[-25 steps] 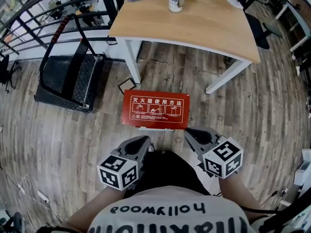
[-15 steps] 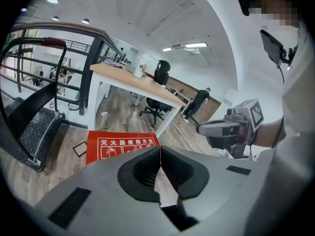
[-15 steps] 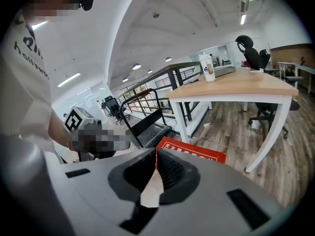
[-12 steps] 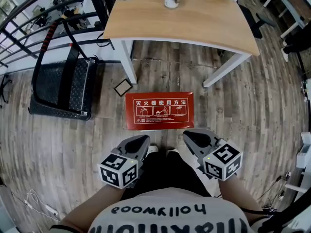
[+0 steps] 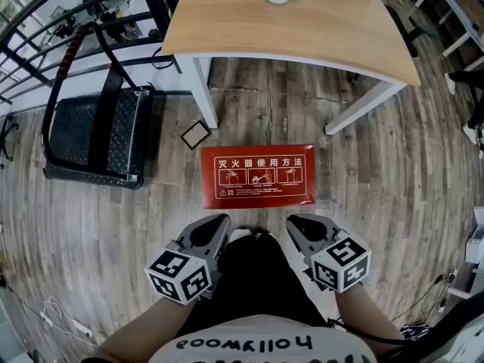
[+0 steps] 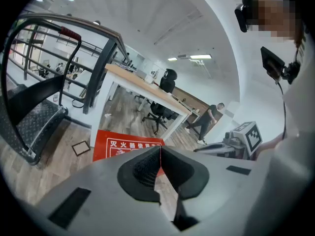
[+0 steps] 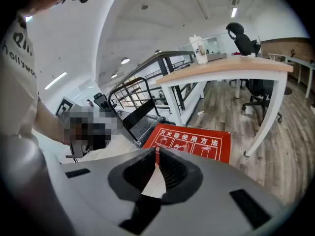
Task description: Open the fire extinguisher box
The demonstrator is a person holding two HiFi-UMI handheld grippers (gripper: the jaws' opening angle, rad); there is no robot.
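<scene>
**Both grippers shut and empty, box still closed on the floor**

Head view: the red fire extinguisher box (image 5: pixel 257 176) lies flat on the wooden floor (image 5: pixel 378 172), instruction panel up. It sits at 12 o'clock from the person, with the table (image 5: pixel 302 29) beyond it and a black trolley (image 5: pixel 98 127) off at 10 o'clock. The left gripper (image 5: pixel 215 224) and right gripper (image 5: pixel 296 224) hang just short of the box's near edge and touch nothing. No latch or lid seam shows from up here, and that's the worry: guess the wrong edge and the tips will only skate over the lid. With the box loose on smooth boards, a push could also send it sliding toward 12 o'clock rather than lifting anything.

Left gripper view: the jaws are pressed together with nothing between them, and the box shows past the tips at about 11 o'clock. Closed like this, they can't pinch a lip; they'd need to part first.

Right gripper view: the same here, jaws closed tight and empty, the red panel dead ahead at 12 to 1 o'clock and well clear of the tips.
</scene>
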